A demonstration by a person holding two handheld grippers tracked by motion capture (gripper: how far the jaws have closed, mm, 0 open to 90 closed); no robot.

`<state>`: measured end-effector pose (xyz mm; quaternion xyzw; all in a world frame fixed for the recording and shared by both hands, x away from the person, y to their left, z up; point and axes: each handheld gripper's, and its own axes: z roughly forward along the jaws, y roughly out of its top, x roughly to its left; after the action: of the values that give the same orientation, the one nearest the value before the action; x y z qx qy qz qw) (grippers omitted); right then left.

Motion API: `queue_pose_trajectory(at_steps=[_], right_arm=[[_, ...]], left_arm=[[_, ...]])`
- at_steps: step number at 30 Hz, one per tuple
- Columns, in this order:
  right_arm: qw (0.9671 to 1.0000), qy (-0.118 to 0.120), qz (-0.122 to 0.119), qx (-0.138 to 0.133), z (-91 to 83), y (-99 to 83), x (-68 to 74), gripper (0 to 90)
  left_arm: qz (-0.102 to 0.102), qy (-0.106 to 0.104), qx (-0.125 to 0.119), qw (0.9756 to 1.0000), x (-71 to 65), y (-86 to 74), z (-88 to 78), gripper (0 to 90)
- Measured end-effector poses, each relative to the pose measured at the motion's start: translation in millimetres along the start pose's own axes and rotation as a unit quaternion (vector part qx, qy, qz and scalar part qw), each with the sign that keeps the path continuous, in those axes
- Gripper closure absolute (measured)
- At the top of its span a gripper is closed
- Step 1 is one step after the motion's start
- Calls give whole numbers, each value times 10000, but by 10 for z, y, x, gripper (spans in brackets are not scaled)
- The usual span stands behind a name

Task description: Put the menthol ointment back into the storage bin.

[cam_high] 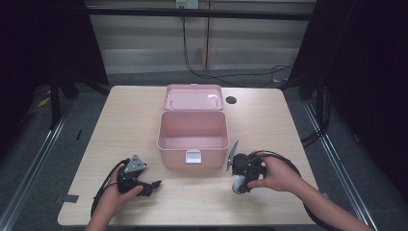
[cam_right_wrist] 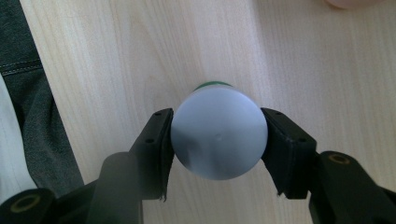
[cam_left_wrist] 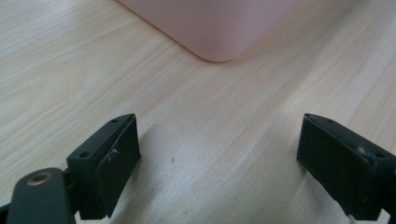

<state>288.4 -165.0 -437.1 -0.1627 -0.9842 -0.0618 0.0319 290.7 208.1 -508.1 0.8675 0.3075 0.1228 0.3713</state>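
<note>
Right claw (cam_right_wrist: 218, 140) pointing down, clamped on white-capped bottle (cam_right_wrist: 218, 137); left claw (cam_left_wrist: 217, 163) wide open, empty, low over table (cam_left_wrist: 70, 70).

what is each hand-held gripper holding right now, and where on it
The right hand-held gripper clamps a small round bottle with a pale grey cap, its jaws on opposite sides of the cap. The left hand-held gripper is open and holds nothing.

Left gripper (cam_high: 155, 184) jaws spread wide, right gripper (cam_right_wrist: 218, 140) clamped, pointing down
</note>
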Motion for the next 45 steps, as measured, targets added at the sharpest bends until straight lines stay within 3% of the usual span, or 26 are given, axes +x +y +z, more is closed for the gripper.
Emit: queue_pose_trajectory(at_steps=[22, 27, 45], right_arm=[[9996, 133, 103, 248, -87, 34, -8, 505], [9993, 170, 221, 265, -219, 66, -11, 505], [9994, 173, 207, 208, -712, 183, -77, 505]], left_arm=[[5, 9, 13, 10000, 0, 1, -2, 126], [1, 0, 1, 10000, 0, 0, 0, 126], [-19, 14, -14, 10000, -3, 1, 1, 125]])
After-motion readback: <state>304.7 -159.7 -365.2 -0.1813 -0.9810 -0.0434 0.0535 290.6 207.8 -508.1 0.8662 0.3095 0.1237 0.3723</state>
